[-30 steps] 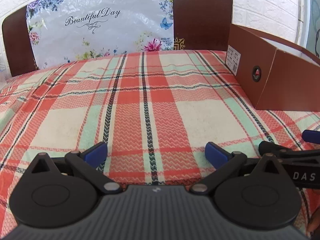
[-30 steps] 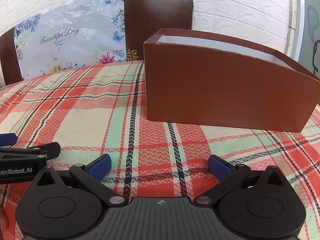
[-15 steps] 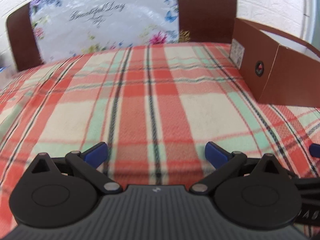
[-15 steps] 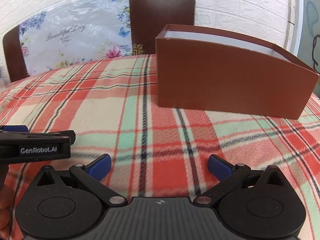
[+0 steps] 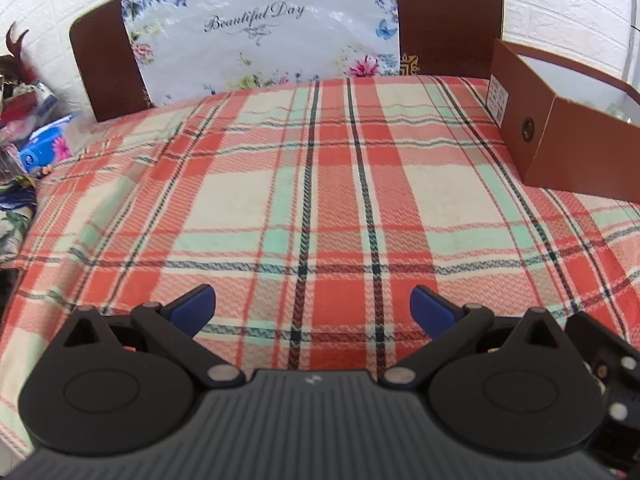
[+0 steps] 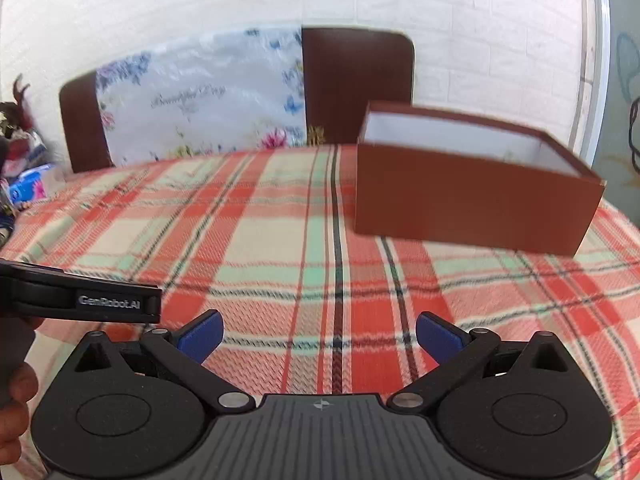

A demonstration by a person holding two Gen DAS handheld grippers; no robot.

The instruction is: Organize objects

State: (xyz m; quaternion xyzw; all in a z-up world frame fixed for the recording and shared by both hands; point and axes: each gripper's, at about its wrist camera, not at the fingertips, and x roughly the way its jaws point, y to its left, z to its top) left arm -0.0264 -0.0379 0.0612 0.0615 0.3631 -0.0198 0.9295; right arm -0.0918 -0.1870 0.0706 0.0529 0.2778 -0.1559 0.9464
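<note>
Brown open-topped cardboard box far right on plaid tablecloth; left gripper and right gripper near, jaws spread, empty.

The box sits on the tablecloth at right — headboard behind.

left claw spread, plaid cloth, brown box

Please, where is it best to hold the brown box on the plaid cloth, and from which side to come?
Probably the near long wall of the brown box, from above: the top is open and the wall thin and upright, so one finger goes inside, one outside. The right gripper faces it, jaws open.
</note>
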